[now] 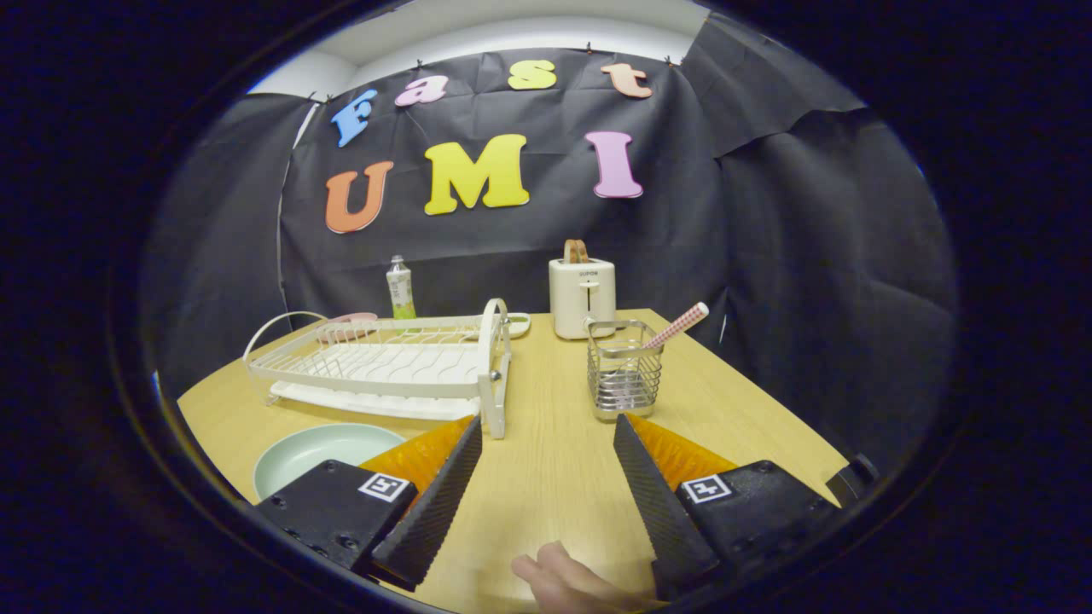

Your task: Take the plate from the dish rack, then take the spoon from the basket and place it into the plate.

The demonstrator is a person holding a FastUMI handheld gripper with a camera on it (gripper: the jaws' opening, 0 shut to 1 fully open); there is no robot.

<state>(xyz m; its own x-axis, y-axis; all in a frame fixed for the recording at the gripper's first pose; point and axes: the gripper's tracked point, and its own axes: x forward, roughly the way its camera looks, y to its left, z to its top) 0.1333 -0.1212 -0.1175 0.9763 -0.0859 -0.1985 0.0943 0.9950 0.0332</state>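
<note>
Claw [546, 435] agape; one plate [320, 450], one spoon [678, 326].

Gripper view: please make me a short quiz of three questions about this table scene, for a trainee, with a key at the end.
1. True or false: the plate stands in the dish rack.
2. Which thing holds the spoon? A) the toaster B) the wire basket C) the dish rack
3. Fill in: the tool has its fingers ____, with bare table between them.

Key:
1. False. The plate lies flat on the table, in front of the rack and beside the left finger.
2. B. The spoon leans in the wire basket, just ahead of the right finger; the toaster stands beyond it.
3. Open.
</note>
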